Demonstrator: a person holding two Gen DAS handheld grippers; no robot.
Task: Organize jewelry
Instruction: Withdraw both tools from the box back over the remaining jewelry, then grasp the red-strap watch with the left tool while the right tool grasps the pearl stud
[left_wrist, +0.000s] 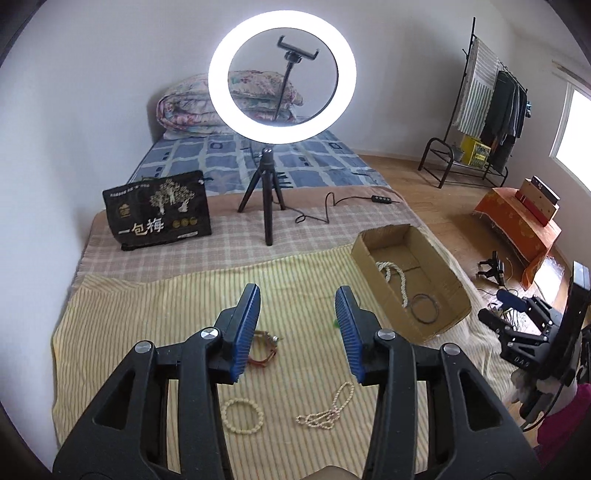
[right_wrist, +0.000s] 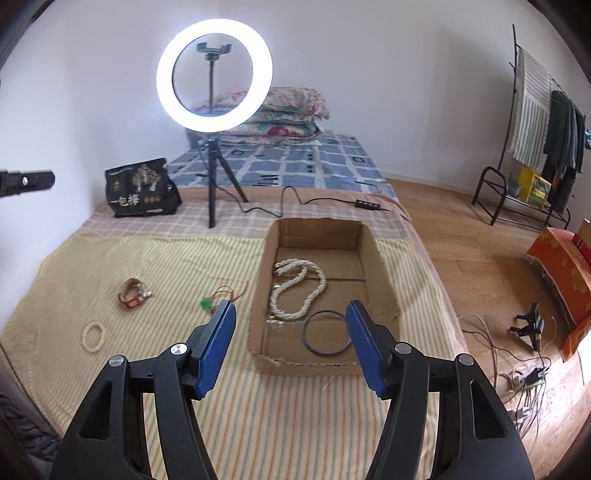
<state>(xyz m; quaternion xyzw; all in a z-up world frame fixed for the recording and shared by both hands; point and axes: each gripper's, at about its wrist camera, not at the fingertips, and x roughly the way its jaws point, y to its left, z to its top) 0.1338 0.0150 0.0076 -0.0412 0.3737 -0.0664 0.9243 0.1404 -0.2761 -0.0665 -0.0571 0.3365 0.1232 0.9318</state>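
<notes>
Both grippers point forward and downward over the bed, toward the cardboard box. The left gripper hangs left of the box, its blue-padded jaws parted with nothing between them. The right gripper hovers at the box's near end, jaws spread wider and also empty, its right finger over the box's near right corner, its left finger outside the left wall.
</notes>
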